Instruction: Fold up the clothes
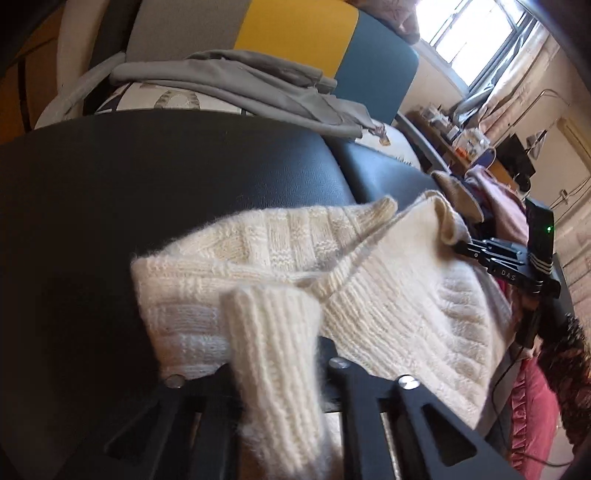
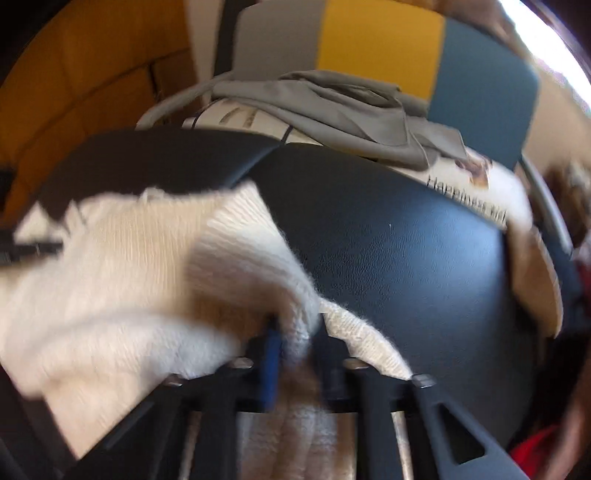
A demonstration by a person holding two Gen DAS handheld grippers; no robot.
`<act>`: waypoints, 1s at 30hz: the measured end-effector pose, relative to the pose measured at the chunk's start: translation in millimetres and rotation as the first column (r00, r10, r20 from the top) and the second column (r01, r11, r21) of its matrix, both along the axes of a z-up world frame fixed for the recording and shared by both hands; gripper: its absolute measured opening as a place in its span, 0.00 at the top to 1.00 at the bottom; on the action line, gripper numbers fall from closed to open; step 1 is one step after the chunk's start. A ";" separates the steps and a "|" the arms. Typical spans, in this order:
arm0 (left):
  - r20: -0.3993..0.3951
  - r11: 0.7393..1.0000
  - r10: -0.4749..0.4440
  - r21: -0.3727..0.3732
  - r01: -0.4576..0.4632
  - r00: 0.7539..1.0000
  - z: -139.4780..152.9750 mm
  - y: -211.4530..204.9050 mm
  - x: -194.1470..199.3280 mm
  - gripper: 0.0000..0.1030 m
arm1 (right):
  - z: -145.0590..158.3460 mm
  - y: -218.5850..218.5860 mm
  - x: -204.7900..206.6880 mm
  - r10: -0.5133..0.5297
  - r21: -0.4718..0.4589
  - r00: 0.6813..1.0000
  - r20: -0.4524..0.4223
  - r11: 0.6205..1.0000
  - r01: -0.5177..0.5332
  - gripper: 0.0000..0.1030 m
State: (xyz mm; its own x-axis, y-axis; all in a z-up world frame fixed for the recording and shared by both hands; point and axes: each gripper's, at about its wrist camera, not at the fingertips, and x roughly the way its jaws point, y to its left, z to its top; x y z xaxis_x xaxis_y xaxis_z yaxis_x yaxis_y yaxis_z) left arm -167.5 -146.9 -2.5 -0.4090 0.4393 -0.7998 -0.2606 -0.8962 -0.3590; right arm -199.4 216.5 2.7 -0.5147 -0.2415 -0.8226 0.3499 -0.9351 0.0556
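A cream knitted sweater (image 1: 369,295) lies on a black leather seat (image 1: 166,177). My left gripper (image 1: 277,354) is shut on a ribbed fold of the sweater, which runs down between its fingers. My right gripper (image 1: 476,251) shows at the right in the left wrist view, pinching the sweater's far edge. In the right wrist view my right gripper (image 2: 295,343) is shut on the sweater (image 2: 147,266), which drapes to the left over the black seat (image 2: 406,240). That view is blurred.
A grey garment (image 1: 240,77) lies on a white printed cushion (image 1: 177,99) behind the seat. A grey, yellow and blue backrest (image 1: 295,29) stands behind. A pile of pink and dark clothes (image 1: 495,199) lies right. A cluttered desk and window are far right.
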 end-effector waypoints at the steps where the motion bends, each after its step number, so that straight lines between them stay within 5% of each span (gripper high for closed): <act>1: -0.032 1.000 -0.010 0.001 0.010 0.999 7.1 -0.2 4.6 0.93 | 3.8 7.4 4.1 -0.029 -0.049 1.000 -0.005 0.998 0.028 0.87; 6: -0.197 0.998 -0.039 0.046 0.049 0.980 51.9 -1.5 37.8 0.94 | 32.0 41.5 43.6 -0.134 -0.281 0.990 -0.042 0.953 0.117 0.89; 13: -0.366 0.985 -0.073 0.122 0.125 0.928 114.6 -13.4 104.6 0.94 | 80.3 54.3 145.6 -0.160 -0.472 0.981 -0.114 0.877 0.088 0.89; 21: -0.439 0.978 -0.162 0.047 0.203 0.884 172.7 -32.8 162.7 0.94 | 117.4 60.0 269.9 -0.135 -0.633 0.983 -0.121 0.774 0.028 0.89; 25: -0.408 0.977 -0.190 0.015 0.215 0.893 167.0 -24.3 150.2 0.94 | 105.3 68.7 273.7 -0.163 -0.659 0.984 -0.075 0.749 0.074 0.89; 30: -0.335 0.979 -0.203 -0.066 0.192 0.920 134.7 -4.6 82.6 0.93 | 72.7 84.0 215.7 -0.201 -0.696 0.979 0.022 0.701 0.159 0.89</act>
